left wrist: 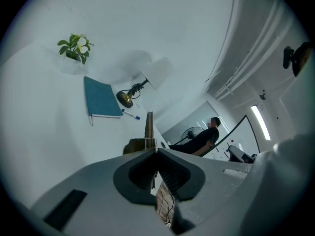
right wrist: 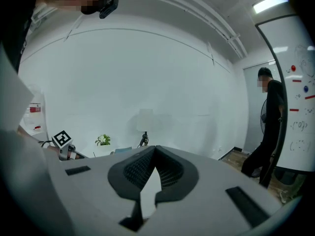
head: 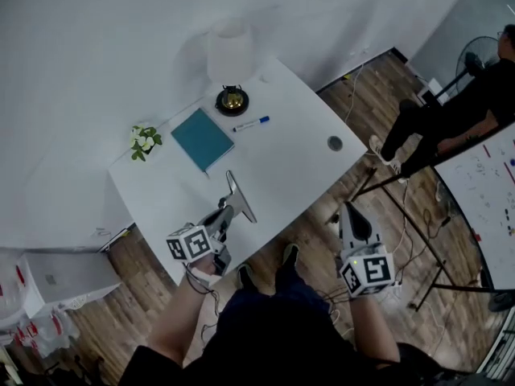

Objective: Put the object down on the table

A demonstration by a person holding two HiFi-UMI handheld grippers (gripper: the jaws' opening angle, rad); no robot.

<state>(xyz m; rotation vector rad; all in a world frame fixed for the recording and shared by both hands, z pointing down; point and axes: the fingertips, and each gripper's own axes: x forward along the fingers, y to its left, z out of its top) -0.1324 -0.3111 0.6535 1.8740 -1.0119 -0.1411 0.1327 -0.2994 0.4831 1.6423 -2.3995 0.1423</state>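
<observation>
In the head view, we see the left gripper (head: 226, 214) at the near edge of the white table (head: 290, 167). Its jaws are pinched on a thin flat object (head: 240, 195) that reaches out over the tabletop toward the far side. Whether the object's far end touches the surface we cannot tell. Farther on lie a teal notebook (head: 202, 138), a marker (head: 251, 124), a lamp (head: 232, 99) and a small plant (head: 145, 141), all well apart from the object, so the patch just beyond it is bare. The right gripper (head: 348, 213) hangs to the right of the table over the wooden floor (head: 322, 240), away from the work.

In the left gripper view, the jaws are clamped on the object. We see it edge-on, a narrow brownish strip rising from between the pads with a wider part low down. The tabletop spreads to the left and beyond.

In the right gripper view, the jaws are pressed together with nothing between them, and only the far wall (right wrist: 147, 73) and the table show ahead.

We judge the step in hand to be the lowering. To do it well, we would carry the object a little farther in from the near edge and stop short of the notebook. We would turn the wrist so its broad side meets the surface rather than its thin edge, and part the jaws only once it rests — let go on edge or too near the rim, it could topple or slide off.
</observation>
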